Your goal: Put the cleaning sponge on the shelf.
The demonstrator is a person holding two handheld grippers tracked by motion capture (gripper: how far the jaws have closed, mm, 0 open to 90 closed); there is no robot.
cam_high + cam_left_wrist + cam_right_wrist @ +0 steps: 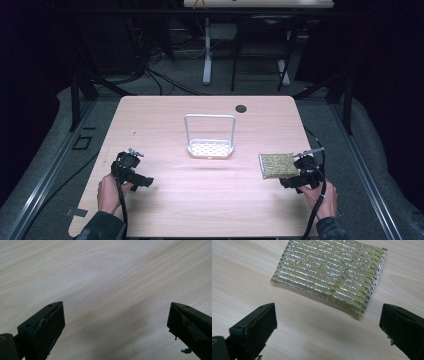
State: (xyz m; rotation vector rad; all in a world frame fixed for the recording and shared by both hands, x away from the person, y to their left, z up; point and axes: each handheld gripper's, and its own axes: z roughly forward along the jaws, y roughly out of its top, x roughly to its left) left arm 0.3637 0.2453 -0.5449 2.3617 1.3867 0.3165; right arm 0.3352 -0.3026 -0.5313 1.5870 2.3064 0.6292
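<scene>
A yellow-and-silver striped scouring sponge (276,164) lies flat on the wooden table (210,205) at the right. My right gripper (289,181) sits just beside and behind it, open, with nothing between its jaws. In the right gripper view the sponge (332,275) lies just ahead of the wide-apart fingertips (259,320). At the table's left my left gripper (144,181) rests open. The left gripper view has bare wood between its spread jaws (116,322). A white wire rack with a perforated base (210,145) stands mid-table.
A dark round grommet hole (241,108) sits near the table's far edge. Desk legs and cables (207,60) stand on the floor beyond. Bare wood spreads between the two grippers along the front.
</scene>
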